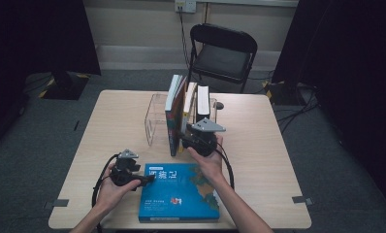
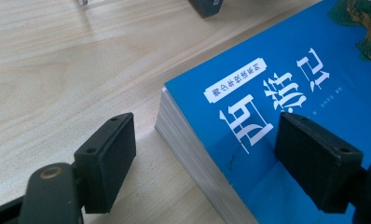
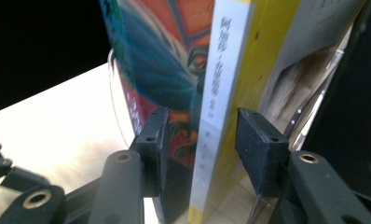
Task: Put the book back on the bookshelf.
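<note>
**Right hand-held gripper at the upright books, left at the flat blue book**

High view: the person is sitting at the near edge of the tabletop (image 1: 259,160). A blue book (image 1: 179,193) is lying flat there, cover up. The left hand-held gripper (image 1: 150,178) is resting at its far left corner. A clear plastic holder (image 1: 154,119) is standing mid-table, with several books upright in it – a teal-covered book (image 1: 172,114), a yellow-spined book (image 1: 187,109) beside it, and a dark book (image 1: 203,103). The right hand-held gripper (image 1: 185,141) is reaching into the near ends of these books. A black folding chair (image 1: 222,53) is standing beyond the table.

Left gripper view: the jaws are standing wide apart, straddling the corner of the blue book (image 2: 286,116) – one jaw over bare wood, the other over the cover. The pads are not pressing on anything.

Right gripper view: the jaws are sitting on either side of the yellow-spined book (image 3: 230,107). The left pad is lying between it and the teal-covered book (image 3: 160,60); the right pad is close by the yellow cover. I cannot tell whether the pads are pressing on it.
</note>
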`<state>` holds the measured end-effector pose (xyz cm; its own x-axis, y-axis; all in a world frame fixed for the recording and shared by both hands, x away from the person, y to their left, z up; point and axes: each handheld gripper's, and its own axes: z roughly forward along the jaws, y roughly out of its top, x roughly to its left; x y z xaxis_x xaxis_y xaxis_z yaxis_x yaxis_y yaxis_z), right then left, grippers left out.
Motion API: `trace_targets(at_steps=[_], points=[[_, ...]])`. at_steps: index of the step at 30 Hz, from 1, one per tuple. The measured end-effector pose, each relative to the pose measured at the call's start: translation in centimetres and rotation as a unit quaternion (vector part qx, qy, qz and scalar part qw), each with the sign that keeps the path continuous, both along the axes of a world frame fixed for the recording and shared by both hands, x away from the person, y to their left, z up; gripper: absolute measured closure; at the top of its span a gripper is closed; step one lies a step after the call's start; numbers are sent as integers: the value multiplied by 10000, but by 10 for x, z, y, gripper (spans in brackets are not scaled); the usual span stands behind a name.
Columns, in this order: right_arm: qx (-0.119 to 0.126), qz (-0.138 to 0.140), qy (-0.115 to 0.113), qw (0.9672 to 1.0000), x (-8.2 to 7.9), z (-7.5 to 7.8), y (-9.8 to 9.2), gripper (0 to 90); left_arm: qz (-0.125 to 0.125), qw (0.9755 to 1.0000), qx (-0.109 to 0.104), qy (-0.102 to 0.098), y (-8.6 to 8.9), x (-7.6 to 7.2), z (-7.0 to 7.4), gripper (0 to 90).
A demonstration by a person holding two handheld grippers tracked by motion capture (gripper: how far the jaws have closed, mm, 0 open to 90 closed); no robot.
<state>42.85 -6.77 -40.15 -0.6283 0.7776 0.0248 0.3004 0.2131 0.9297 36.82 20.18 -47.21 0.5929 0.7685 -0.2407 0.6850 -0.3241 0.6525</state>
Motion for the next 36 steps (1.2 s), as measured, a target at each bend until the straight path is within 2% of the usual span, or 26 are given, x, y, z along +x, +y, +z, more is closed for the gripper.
trace_targets(at_steps=[2,10,12,16,19,25,32,36], points=[[25,-7,-13,10000,2,2,3,548,-10,10000,4,1,0,0,0,206],[-24,-407,-160,9990,8,9,14,465,-28,10000,-22,4,0,0,0,206],[-56,-456,-218,9987,8,9,16,479,-17,10000,-34,17,0,0,-1,206],[-164,-601,-250,9977,10,10,18,572,-15,10000,-41,15,0,0,-1,206],[-197,-626,-238,9976,10,11,18,583,-10,10000,-52,29,1,1,-1,201],[-177,-421,-147,9988,12,12,19,690,-1,10000,-42,25,0,1,-1,200],[-121,-131,-35,9998,16,13,15,688,-5,9999,-86,81,1,2,-2,187],[-7,119,55,9999,17,11,14,637,4,10000,-72,62,1,2,-2,187]])
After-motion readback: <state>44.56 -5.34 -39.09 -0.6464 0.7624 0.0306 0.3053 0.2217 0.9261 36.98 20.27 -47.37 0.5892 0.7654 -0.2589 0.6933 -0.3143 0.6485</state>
